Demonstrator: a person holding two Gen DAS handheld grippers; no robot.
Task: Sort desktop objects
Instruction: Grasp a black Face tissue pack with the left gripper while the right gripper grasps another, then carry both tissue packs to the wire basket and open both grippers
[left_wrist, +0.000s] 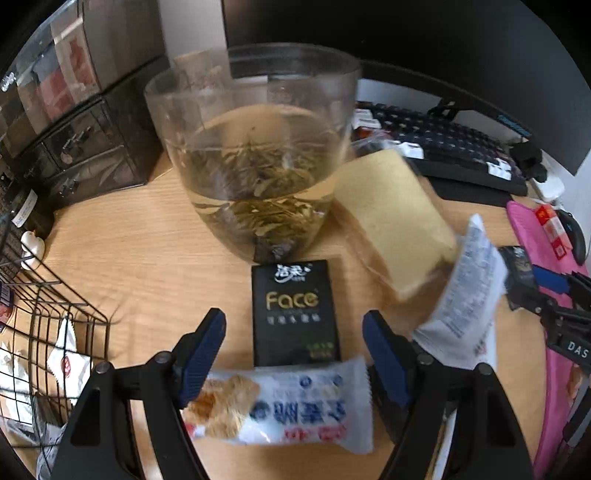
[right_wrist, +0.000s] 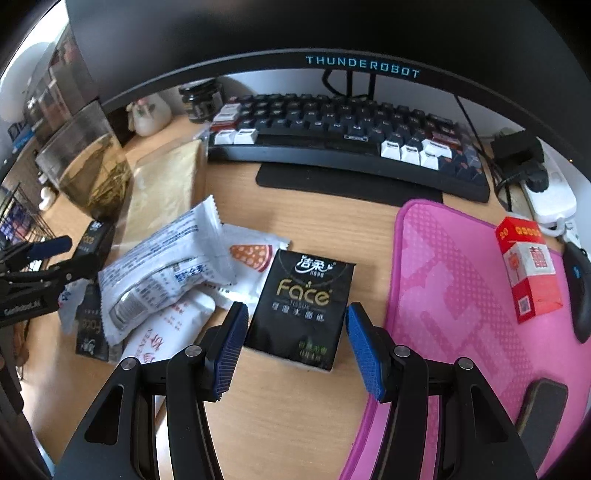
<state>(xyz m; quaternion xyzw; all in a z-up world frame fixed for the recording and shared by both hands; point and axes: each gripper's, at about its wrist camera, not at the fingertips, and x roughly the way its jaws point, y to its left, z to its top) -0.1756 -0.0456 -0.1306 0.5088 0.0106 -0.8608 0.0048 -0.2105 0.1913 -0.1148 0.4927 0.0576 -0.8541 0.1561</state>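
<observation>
Black tissue pack (right_wrist: 301, 308) between (open) right tool (right_wrist: 293, 349).

My right gripper (right_wrist: 293, 345) has bare desk (right_wrist: 280, 417) beneath it, hemmed by the pink mat (right_wrist: 461, 295) and the snack wrappers (right_wrist: 166, 266). Ahead of my left gripper (left_wrist: 294, 350), the glass of tea (left_wrist: 255, 155) and wire basket (left_wrist: 48, 325) block passage.
</observation>
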